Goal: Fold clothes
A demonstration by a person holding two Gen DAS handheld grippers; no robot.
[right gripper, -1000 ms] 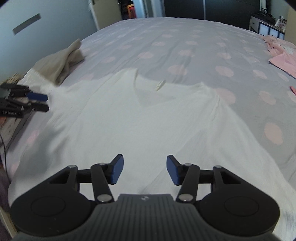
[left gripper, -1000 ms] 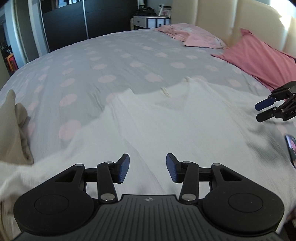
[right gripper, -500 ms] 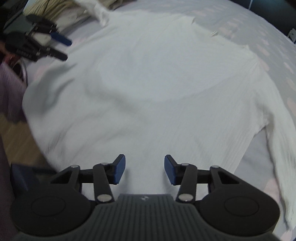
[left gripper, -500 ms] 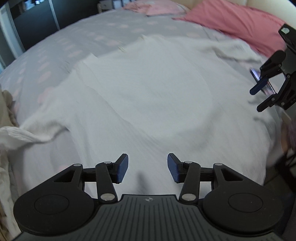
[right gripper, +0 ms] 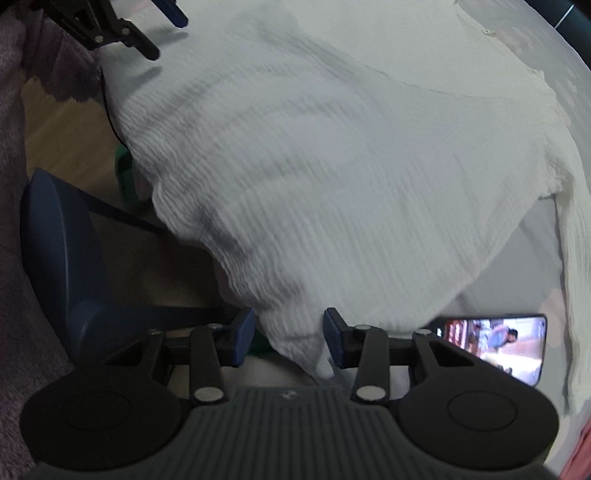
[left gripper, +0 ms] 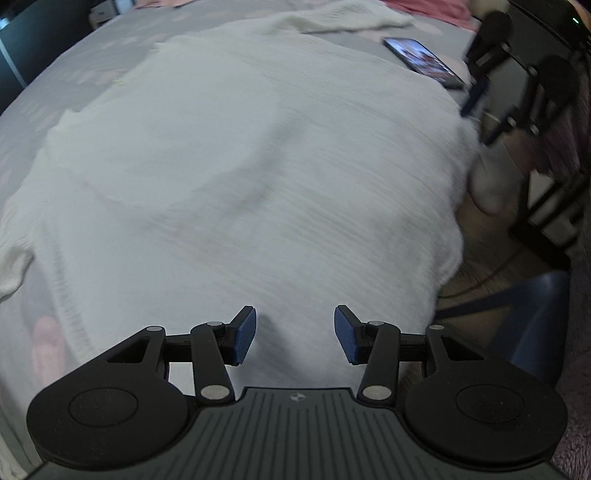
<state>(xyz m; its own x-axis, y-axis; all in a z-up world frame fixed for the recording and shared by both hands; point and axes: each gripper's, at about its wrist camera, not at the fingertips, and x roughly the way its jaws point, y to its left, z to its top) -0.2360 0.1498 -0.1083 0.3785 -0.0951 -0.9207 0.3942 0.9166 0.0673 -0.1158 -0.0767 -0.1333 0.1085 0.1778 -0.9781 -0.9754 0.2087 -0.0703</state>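
Observation:
A white ribbed sweater (left gripper: pixel 258 166) lies spread flat on the bed, its hem hanging over the near edge. My left gripper (left gripper: pixel 295 332) points down over the hem with its jaws open and nothing pinched; it also shows in the right wrist view as the left gripper (right gripper: pixel 164 33), by the far hem corner. My right gripper (right gripper: pixel 288 339) is at the other hem corner, jaws closing. The sweater (right gripper: pixel 332 166) corner hangs between the pads, not visibly squeezed. The left wrist view has the right gripper (left gripper: pixel 484 114) at the sweater's right edge.
A lit phone (right gripper: pixel 495 347) lies on the grey sheet beside the sweater; the left wrist view shows the phone (left gripper: pixel 421 61) too. A blue chair (right gripper: pixel 62 240) and wood floor (right gripper: pixel 66 129) sit below the bed edge. Purple fuzzy cloth (right gripper: pixel 14 277) is at the left.
Both grippers have tipped down from looking across the bed to the sweater's near hem at the bed edge. The right jaws have narrowed around the hem corner.

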